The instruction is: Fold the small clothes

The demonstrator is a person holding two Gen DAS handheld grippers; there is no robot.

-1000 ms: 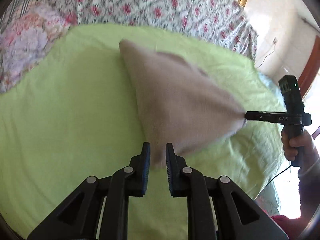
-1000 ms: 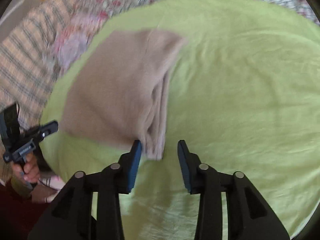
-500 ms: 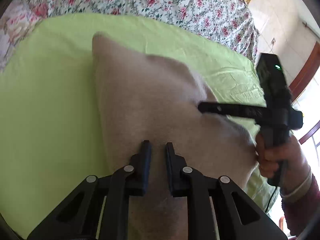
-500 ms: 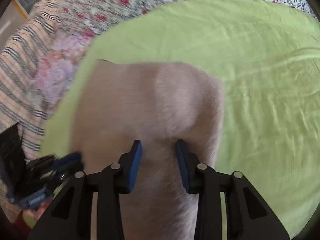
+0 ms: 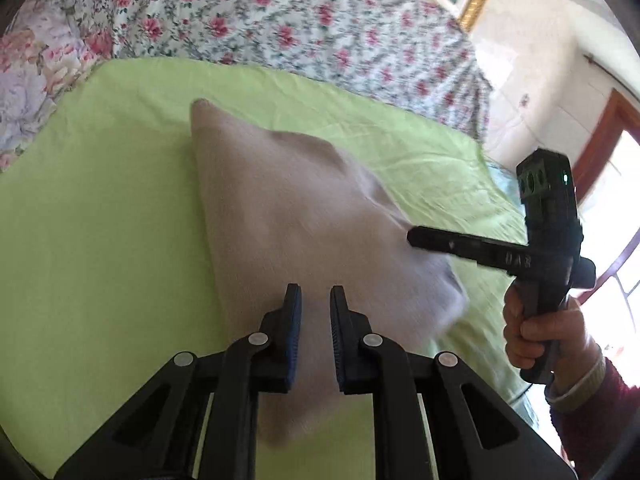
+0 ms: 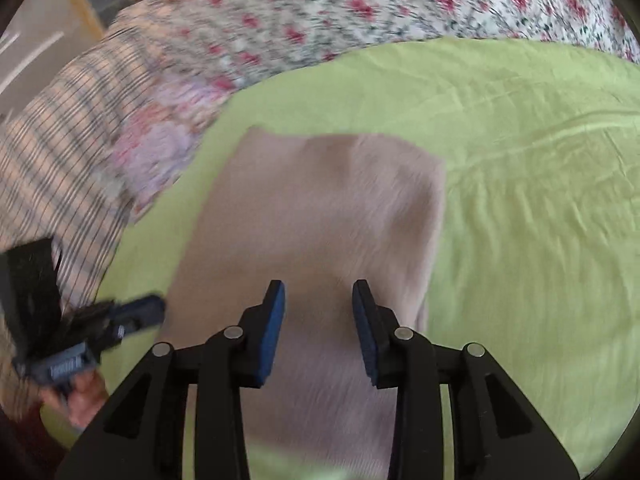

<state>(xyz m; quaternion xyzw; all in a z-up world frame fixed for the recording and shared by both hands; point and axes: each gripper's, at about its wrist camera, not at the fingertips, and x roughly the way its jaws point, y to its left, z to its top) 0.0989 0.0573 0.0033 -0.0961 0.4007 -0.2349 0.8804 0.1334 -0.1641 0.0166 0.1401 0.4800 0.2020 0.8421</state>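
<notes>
Left wrist view: one beige garment (image 5: 288, 216) lies folded on the green sheet (image 5: 100, 240). It looks wedge-shaped. One corner points away toward 11 o'clock, and the long axis runs from there down to about 6 o'clock, passing under the left gripper (image 5: 315, 292). That gripper's jaws stand narrow with beige cloth showing in the slit. I cannot tell whether the pads pinch it. At 3 o'clock the right gripper (image 5: 412, 238) comes in sideways with its tip against the garment's right part, where a crease runs up to it. Its opening is hidden edge-on. One hand (image 5: 536, 332) in a dark red sleeve (image 5: 592, 396) holds it. Open sheet spreads wide from 7 to 10 o'clock. The floral bedspread (image 5: 280, 20) borders the sheet's far edge from 10 to 2 o'clock.

Right wrist view: the garment (image 6: 320, 208) runs from 12 to 6 o'clock, its far edge square across. The right gripper (image 6: 318, 286) stands moderately open above it, and whether it grips cannot be told. The left gripper (image 6: 156, 308) is blurred at 8 o'clock, just beside the garment's left edge. Bare sheet (image 6: 540, 220) fills 1 to 5 o'clock. A striped cloth (image 6: 60, 152) lies at 9 to 10 o'clock.
</notes>
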